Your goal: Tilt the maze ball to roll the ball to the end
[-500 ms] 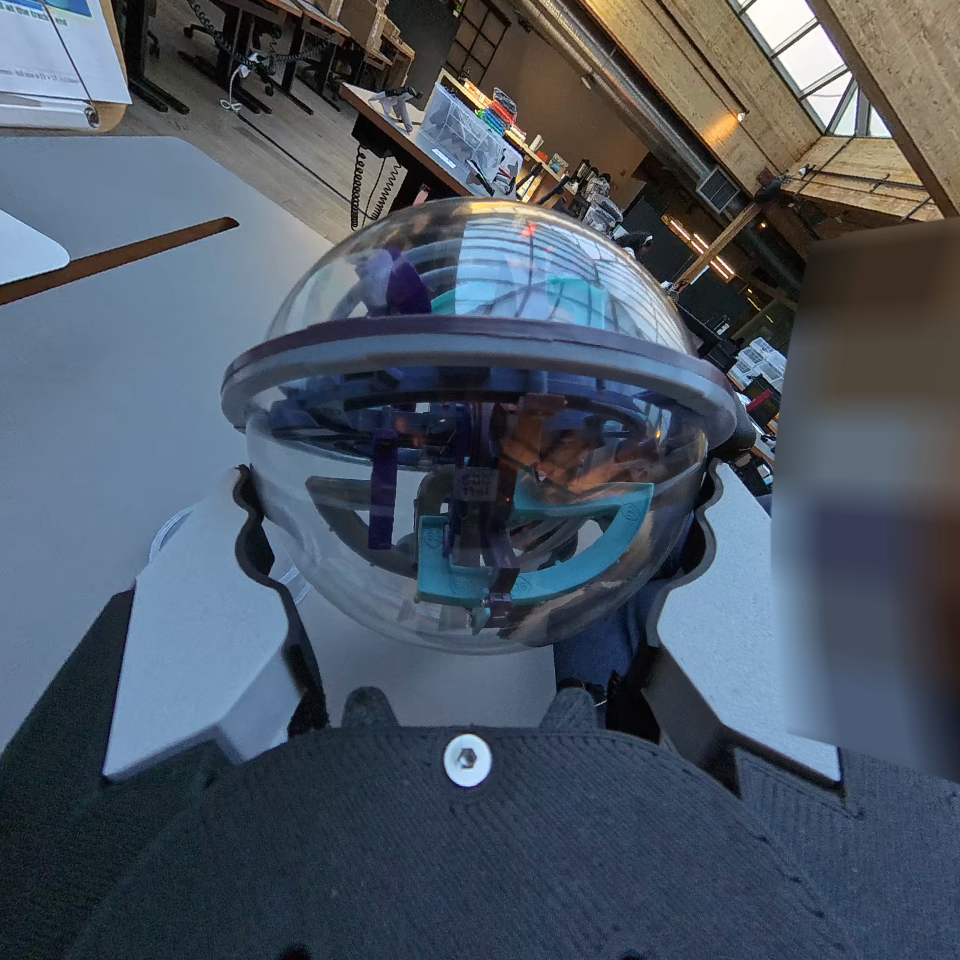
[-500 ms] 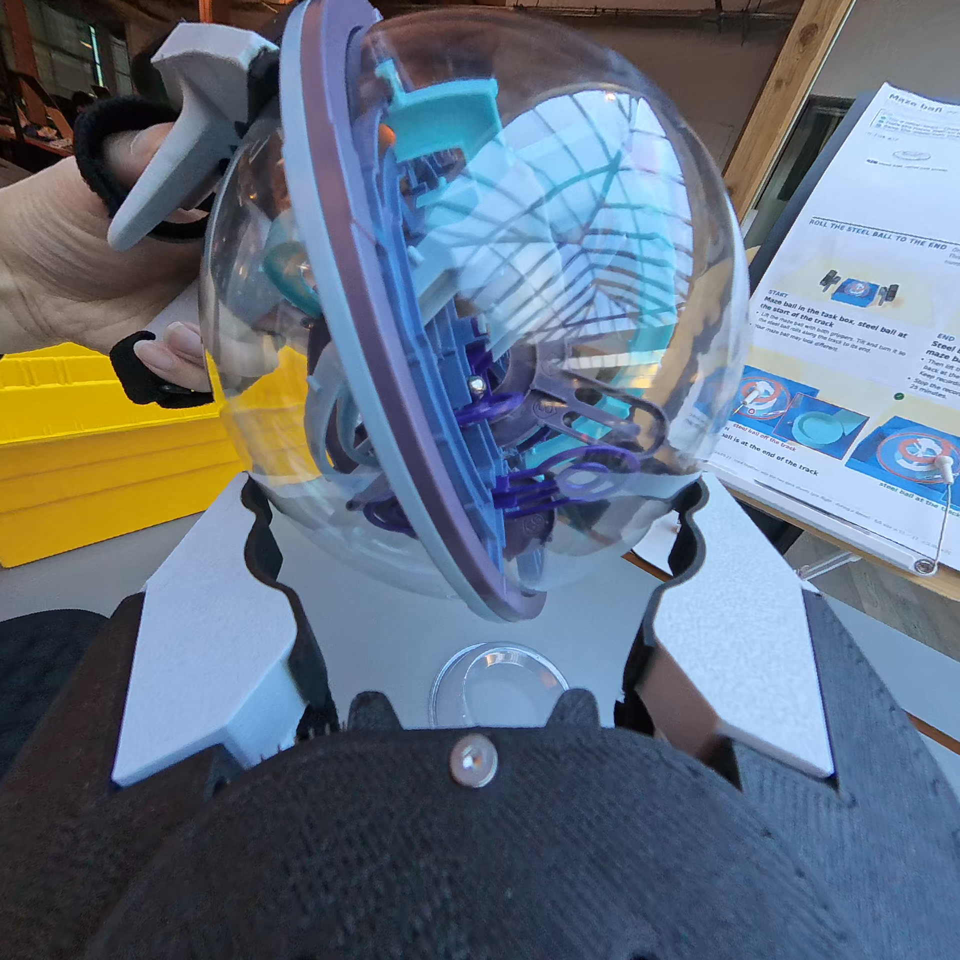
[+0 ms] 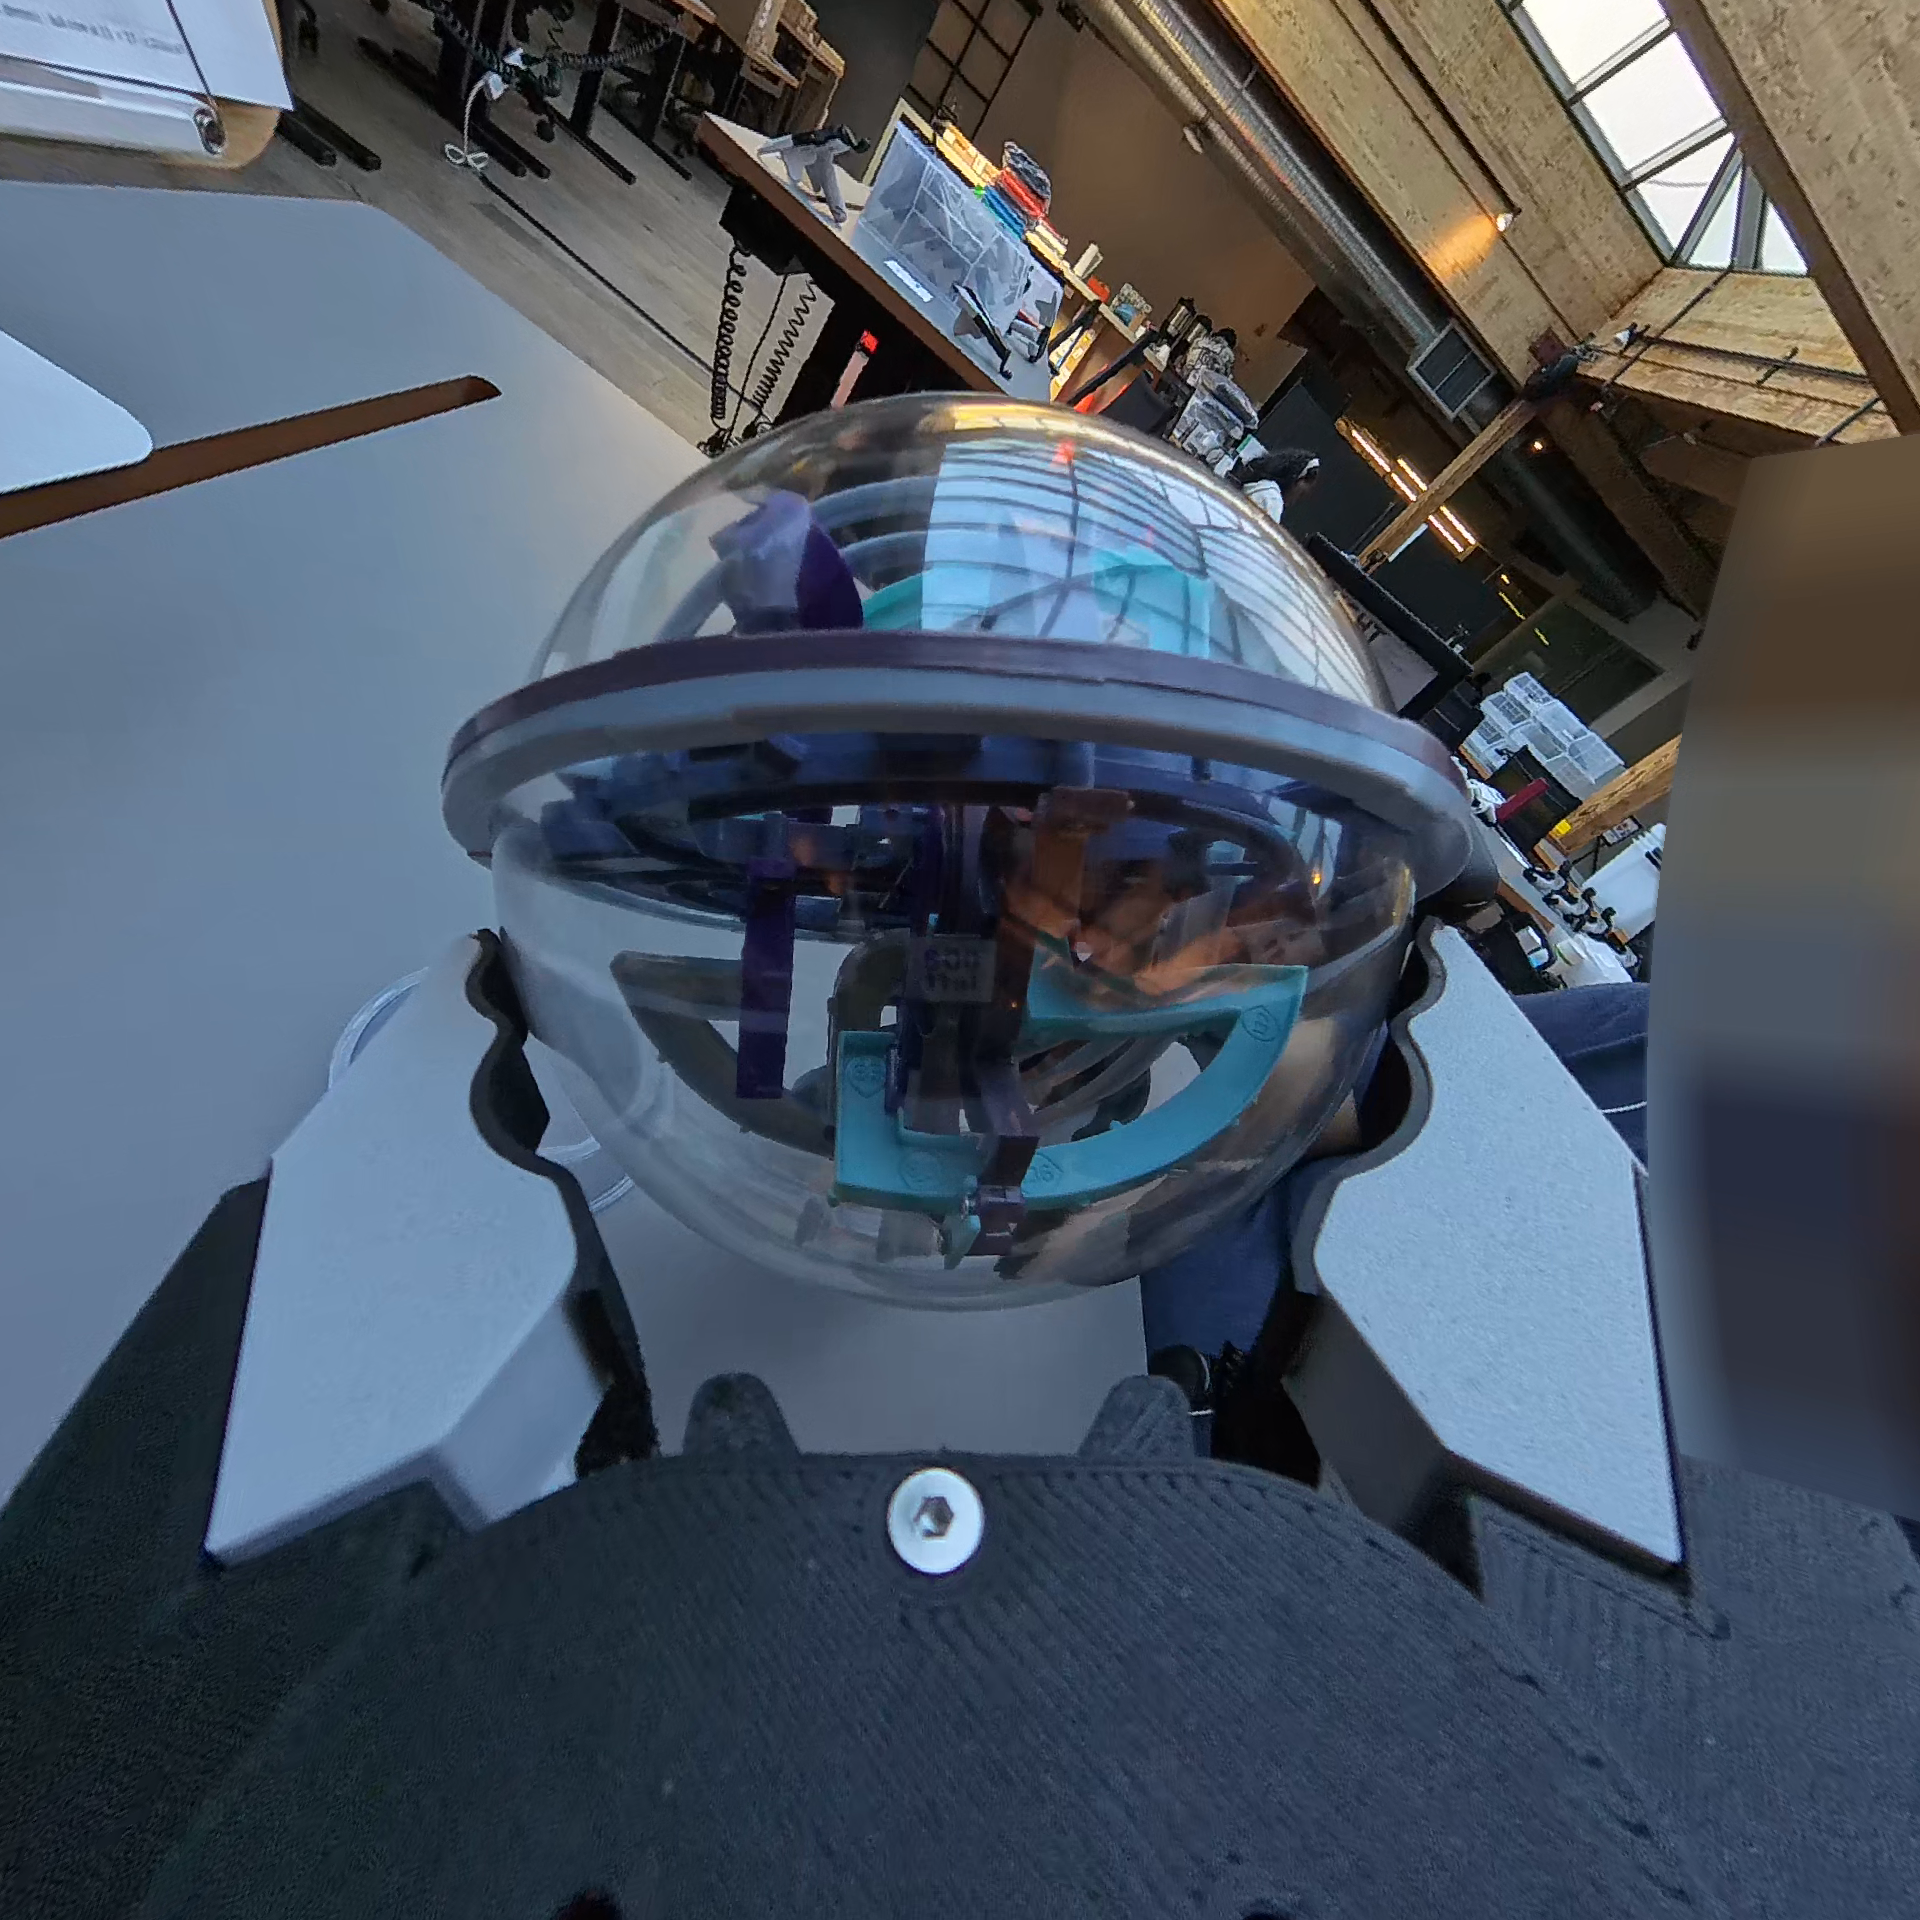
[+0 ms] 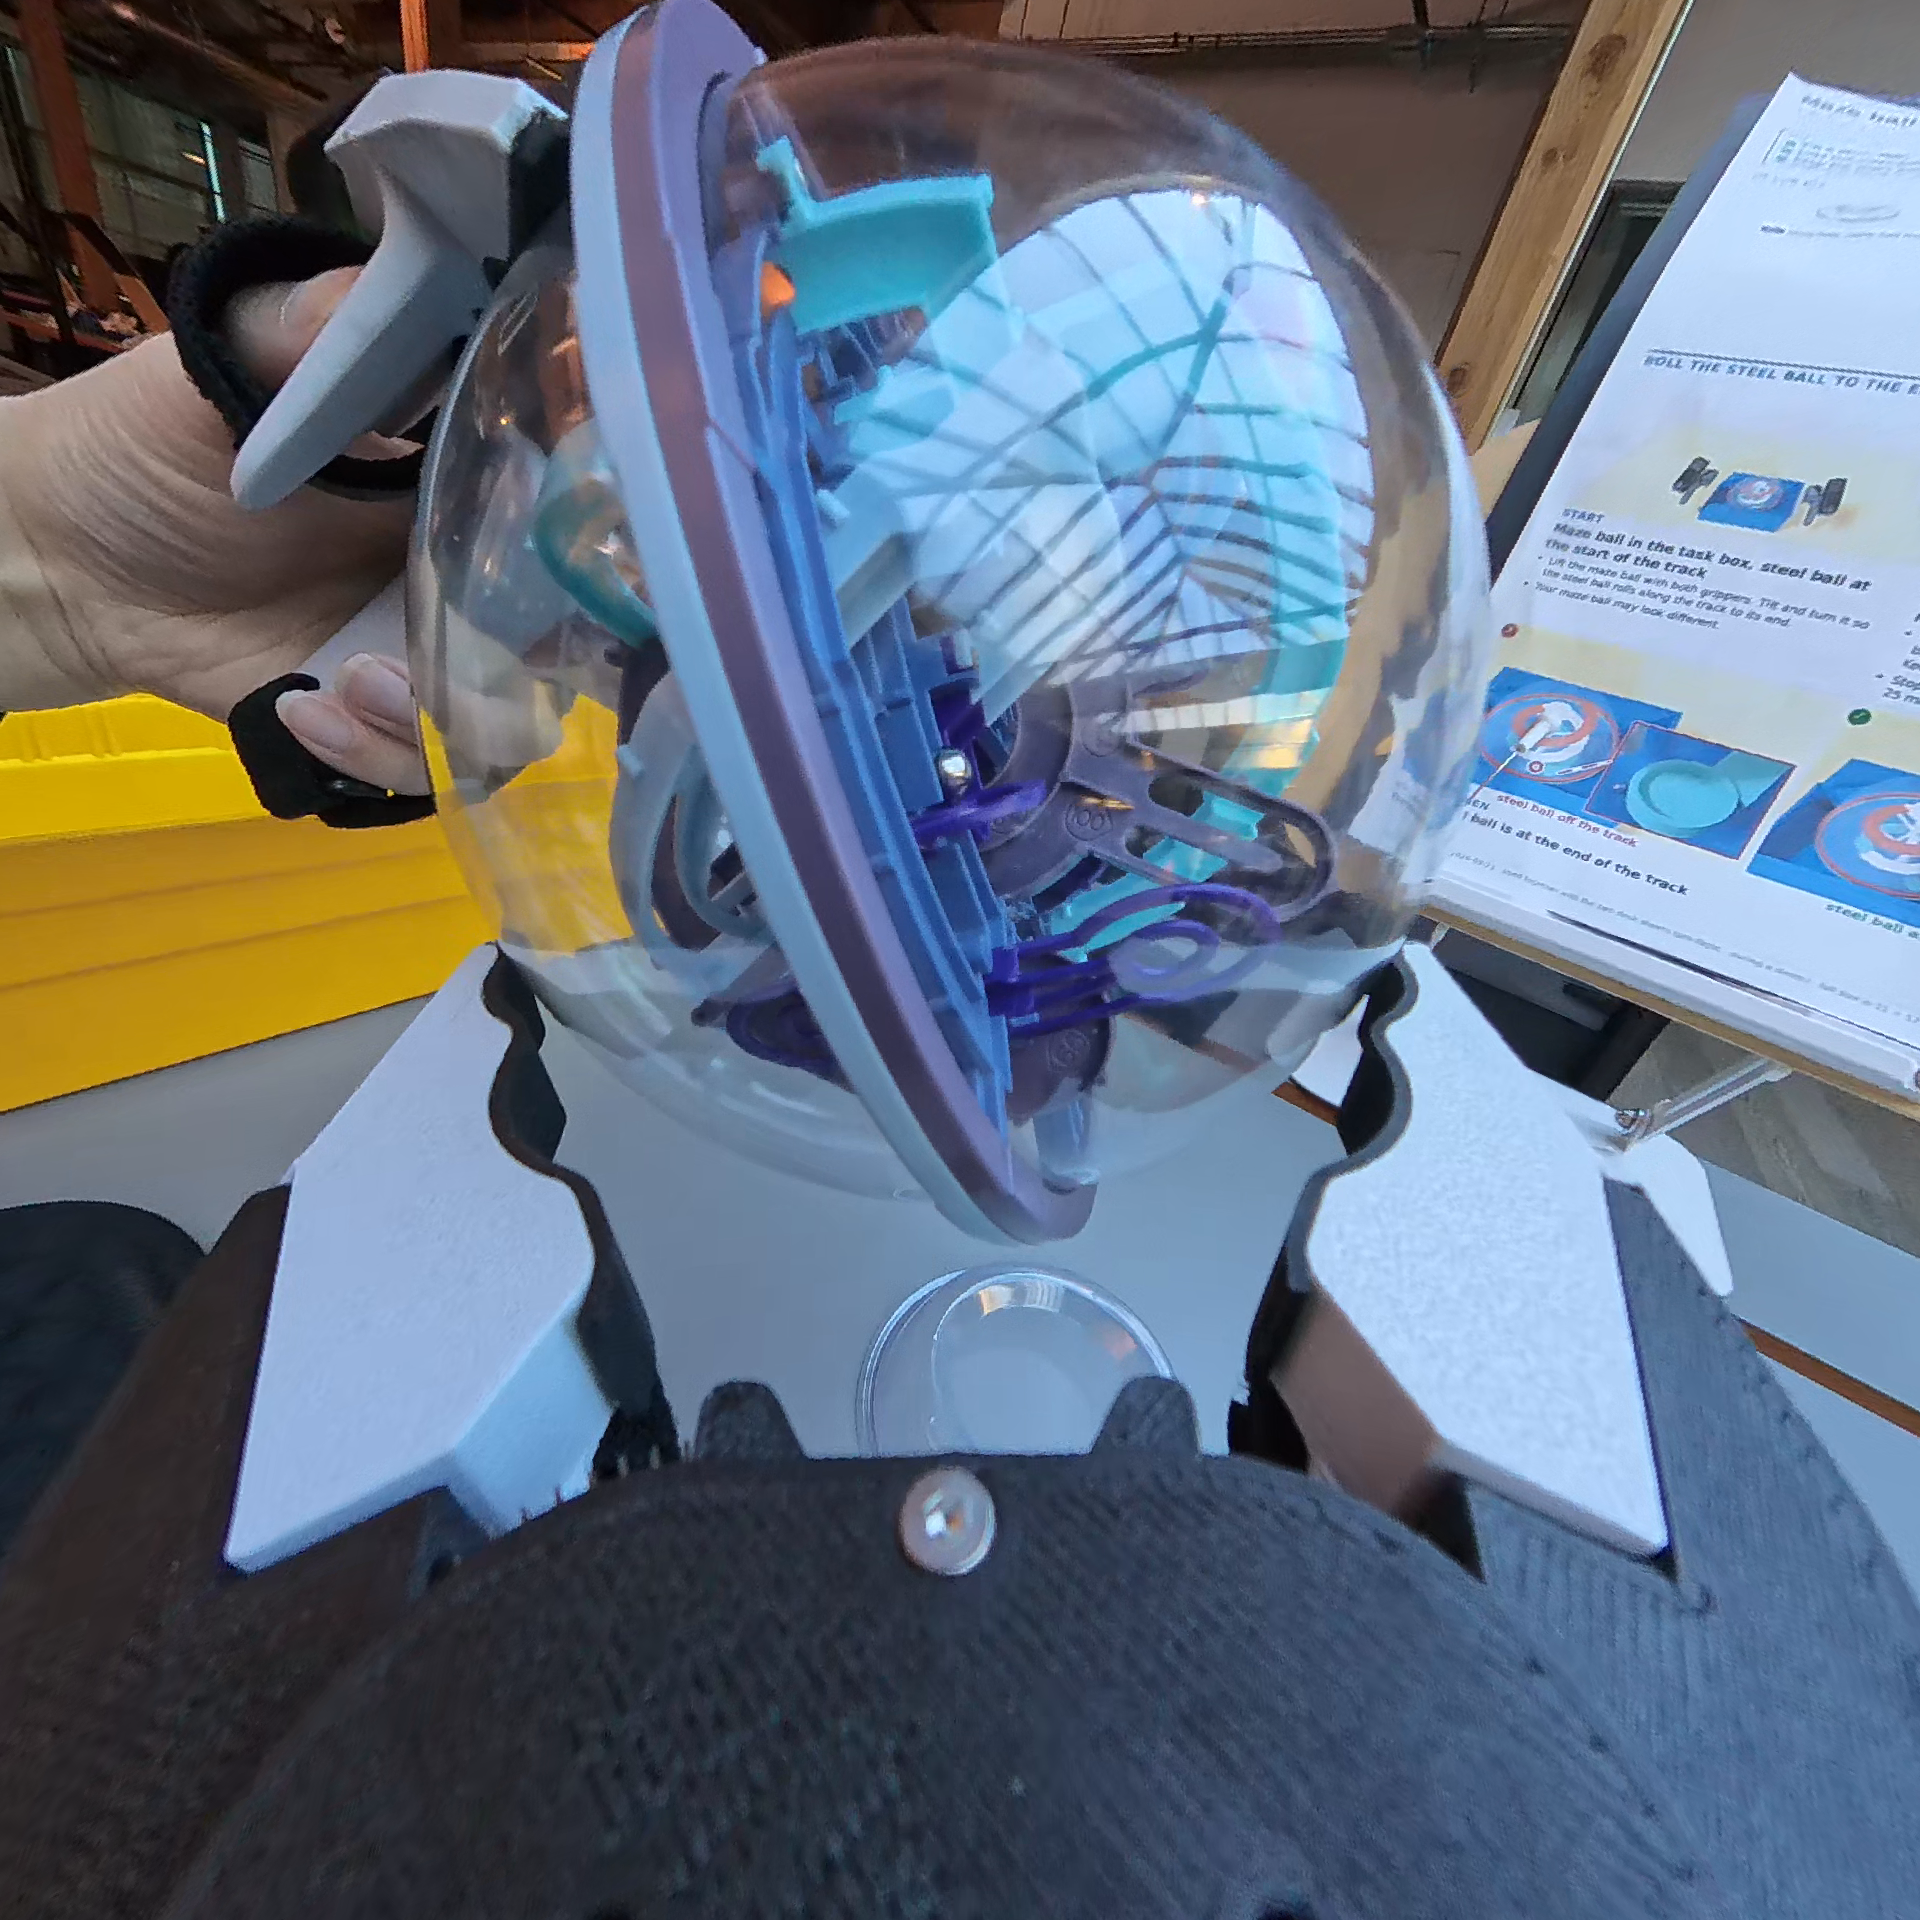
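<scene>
Fingers [image 4: 499, 1039] still clamp the maze ball [image 4: 935, 582], barely tilted since.

A grey table [image 4: 727, 1288] is being seen below, with a clear round dish [image 4: 1003, 1351] lying on it. A yellow bin [image 4: 187, 894] is being shown at the left of the right wrist view, and a printed instruction sheet [image 4: 1704, 644] is being propped on a tilted wooden stand [image 4: 1538, 208] at the right. Farther off in the left wrist view, a workbench [image 3: 831, 239] is being crowded with what may be clear storage boxes [image 3: 956, 229], under a skylight [image 3: 1662, 114] and timber beams [image 3: 1756, 364].
</scene>
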Demonstrator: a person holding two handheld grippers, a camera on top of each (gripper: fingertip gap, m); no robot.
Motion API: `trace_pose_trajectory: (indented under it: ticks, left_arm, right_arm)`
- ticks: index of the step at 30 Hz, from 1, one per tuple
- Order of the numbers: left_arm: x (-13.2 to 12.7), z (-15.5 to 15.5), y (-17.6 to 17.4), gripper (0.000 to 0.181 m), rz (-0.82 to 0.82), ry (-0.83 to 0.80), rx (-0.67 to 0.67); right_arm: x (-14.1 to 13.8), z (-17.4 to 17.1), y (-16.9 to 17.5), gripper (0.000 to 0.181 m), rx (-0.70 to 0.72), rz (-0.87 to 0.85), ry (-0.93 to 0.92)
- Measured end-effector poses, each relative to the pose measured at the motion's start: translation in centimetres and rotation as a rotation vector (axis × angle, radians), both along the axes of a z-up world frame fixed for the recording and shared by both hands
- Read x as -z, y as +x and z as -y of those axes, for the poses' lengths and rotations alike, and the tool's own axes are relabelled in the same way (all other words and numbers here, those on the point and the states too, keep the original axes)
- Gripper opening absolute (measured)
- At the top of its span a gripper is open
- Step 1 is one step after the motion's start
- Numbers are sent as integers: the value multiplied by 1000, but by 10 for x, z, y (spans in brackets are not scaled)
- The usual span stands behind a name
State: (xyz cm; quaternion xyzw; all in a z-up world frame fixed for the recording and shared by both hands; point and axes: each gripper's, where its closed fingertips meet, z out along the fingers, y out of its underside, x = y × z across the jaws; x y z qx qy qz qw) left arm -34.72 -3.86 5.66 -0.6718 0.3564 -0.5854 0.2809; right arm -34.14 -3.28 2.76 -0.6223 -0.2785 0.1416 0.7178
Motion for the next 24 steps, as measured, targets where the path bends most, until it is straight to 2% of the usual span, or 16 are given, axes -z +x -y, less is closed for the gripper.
trace_pose_trajectory:
  ticks: [16, 24]
  left_arm:
    - [27, -14, 5, 159, -40, -33, -18]
    - [32, -16, 6, 159, -56, -40, -22]
  right_arm:
    - [28, -14, 4, 153, -16, -39, -35]
    - [34, -15, 3, 153, -10, -61, -51]
